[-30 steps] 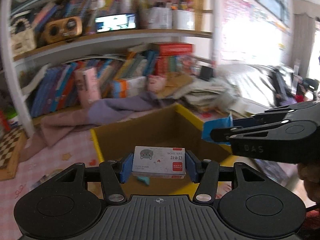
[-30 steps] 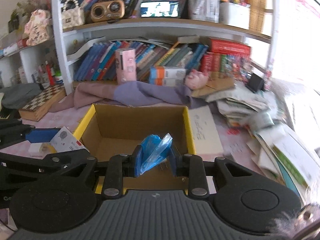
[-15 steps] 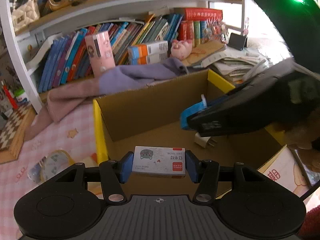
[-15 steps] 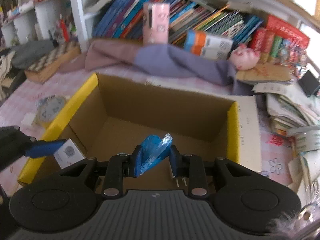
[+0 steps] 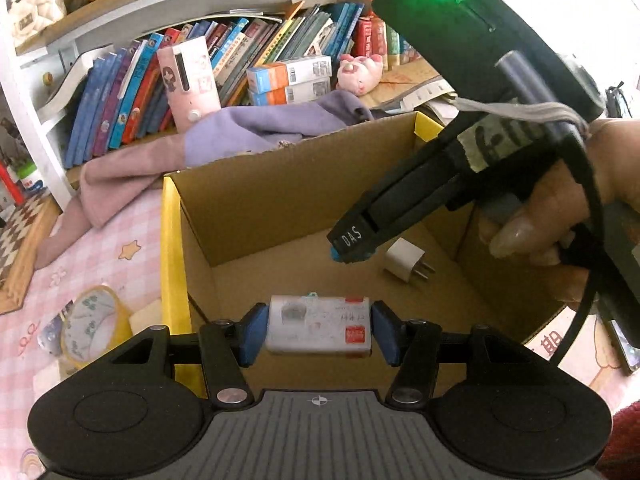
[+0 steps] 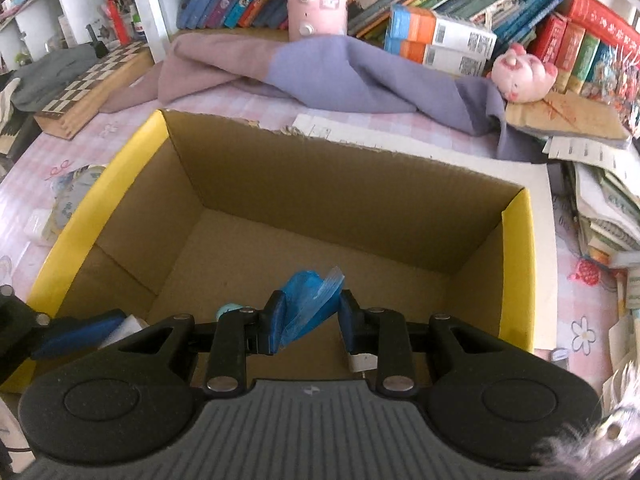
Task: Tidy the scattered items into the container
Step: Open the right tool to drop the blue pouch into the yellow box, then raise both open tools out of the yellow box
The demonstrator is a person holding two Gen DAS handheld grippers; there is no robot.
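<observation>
Gripping staple box (image 5: 319,330) crosswise, long axis left-right

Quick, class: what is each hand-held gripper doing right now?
Left hand-held gripper: closed on the small white box.
Right hand-held gripper: closed on the blue plastic wrapper.

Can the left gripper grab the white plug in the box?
Probably not yet. The left gripper already holds a small white box, and the right gripper hangs right beside the white plug.
</observation>
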